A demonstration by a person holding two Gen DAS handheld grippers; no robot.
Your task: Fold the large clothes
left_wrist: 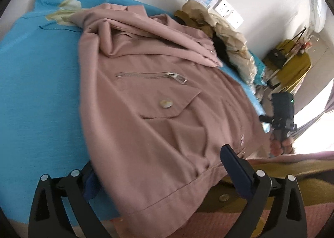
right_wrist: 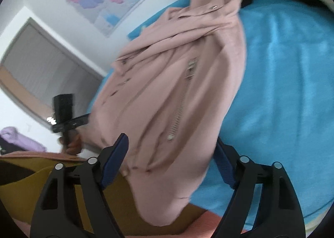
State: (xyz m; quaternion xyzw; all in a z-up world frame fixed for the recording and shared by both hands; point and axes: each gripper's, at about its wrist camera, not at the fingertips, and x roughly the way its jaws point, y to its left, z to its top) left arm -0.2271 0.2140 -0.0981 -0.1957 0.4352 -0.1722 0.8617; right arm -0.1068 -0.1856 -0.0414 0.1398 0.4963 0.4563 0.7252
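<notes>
A pink jacket point(left_wrist: 158, 100) is lying across the blue bed's point(left_wrist: 37, 83) near edge, hem overhanging, as 2 open grippers, left point(left_wrist: 160, 175) and right point(right_wrist: 171, 160), are straddling it; pinching both hem corners evenly should keep the fold square.

The jacket point(left_wrist: 158, 100) hem covers most of the left gripper's point(left_wrist: 162, 171) left finger. The jacket's far sleeve is folded under its collar. The clothes point(left_wrist: 225, 35) behind the jacket blur together.
</notes>
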